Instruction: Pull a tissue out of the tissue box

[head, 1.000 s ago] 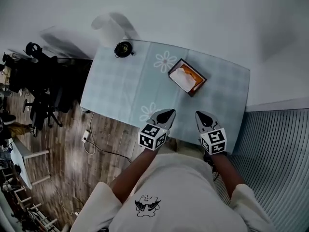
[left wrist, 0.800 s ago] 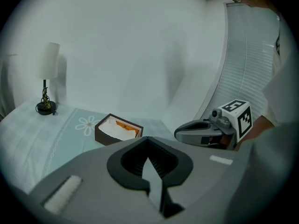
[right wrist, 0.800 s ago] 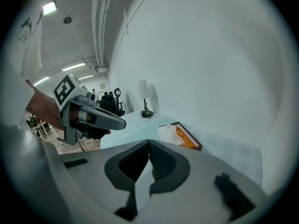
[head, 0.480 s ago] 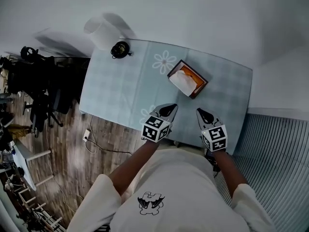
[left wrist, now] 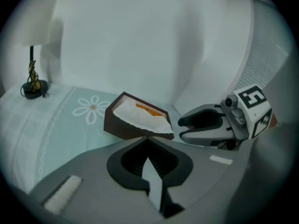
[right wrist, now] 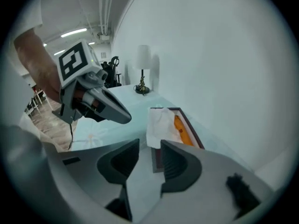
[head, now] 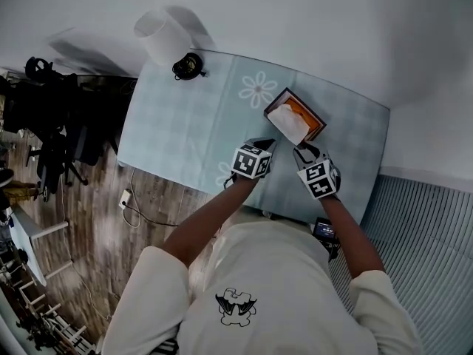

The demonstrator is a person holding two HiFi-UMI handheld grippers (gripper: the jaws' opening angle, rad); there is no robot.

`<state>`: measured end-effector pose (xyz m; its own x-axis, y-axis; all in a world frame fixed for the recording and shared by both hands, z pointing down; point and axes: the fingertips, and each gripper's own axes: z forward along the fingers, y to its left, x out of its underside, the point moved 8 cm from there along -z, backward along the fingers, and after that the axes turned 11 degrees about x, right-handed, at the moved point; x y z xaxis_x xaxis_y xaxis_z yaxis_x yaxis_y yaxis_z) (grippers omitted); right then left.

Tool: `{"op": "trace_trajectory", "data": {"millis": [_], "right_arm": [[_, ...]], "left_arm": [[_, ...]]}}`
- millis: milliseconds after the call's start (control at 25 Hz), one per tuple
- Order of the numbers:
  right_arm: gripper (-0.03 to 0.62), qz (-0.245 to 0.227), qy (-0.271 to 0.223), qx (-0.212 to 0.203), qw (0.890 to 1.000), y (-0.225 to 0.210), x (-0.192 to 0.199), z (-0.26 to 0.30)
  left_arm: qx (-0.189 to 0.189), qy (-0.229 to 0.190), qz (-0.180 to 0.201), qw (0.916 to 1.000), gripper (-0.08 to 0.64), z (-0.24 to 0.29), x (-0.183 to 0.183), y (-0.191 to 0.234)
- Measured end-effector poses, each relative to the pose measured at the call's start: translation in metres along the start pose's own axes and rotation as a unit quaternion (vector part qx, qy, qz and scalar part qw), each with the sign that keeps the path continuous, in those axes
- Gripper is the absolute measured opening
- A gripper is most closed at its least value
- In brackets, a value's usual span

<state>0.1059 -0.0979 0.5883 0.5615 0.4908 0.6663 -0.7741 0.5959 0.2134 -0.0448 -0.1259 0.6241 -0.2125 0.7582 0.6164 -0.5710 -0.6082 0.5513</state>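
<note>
A dark brown tissue box (head: 318,118) with an orange lining lies on the pale blue flowered table (head: 177,124). A white tissue (head: 285,121) stands out of its top. My left gripper (head: 264,146) is shut and empty, just short of the box's near left side; the box (left wrist: 135,129) lies right beyond its tips (left wrist: 148,142). My right gripper (head: 301,152) hovers at the box's near end. Its jaws (right wrist: 150,147) are opening with nothing between them, and the tissue (right wrist: 159,124) rises just past the tips.
A small black lamp base (head: 188,66) with a white shade (head: 159,32) stands at the table's far left corner. White walls close the far and right sides. Wooden floor, a cable and dark chairs (head: 59,132) lie left of the table.
Both grippers have moved forward from the table's near edge and down toward the tissue box. The box has not moved.
</note>
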Motion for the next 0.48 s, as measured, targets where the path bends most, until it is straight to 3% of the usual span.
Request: {"op": "trace_trajectory", "data": {"millis": [120, 480], "right_arm": [[0.164, -0.046, 0.001, 0.015, 0.999, 0.002, -0.002, 0.006], [0.182, -0.186, 0.034, 0.037, 0.981, 0.012, -0.001, 0.043]], "left_arm": [[-0.006, -0.011, -0.031, 0.9995, 0.006, -0.001, -0.001, 0.009], [0.004, 0.000, -0.034, 0.9994, 0.006, -0.001, 0.000, 0.013]]}}
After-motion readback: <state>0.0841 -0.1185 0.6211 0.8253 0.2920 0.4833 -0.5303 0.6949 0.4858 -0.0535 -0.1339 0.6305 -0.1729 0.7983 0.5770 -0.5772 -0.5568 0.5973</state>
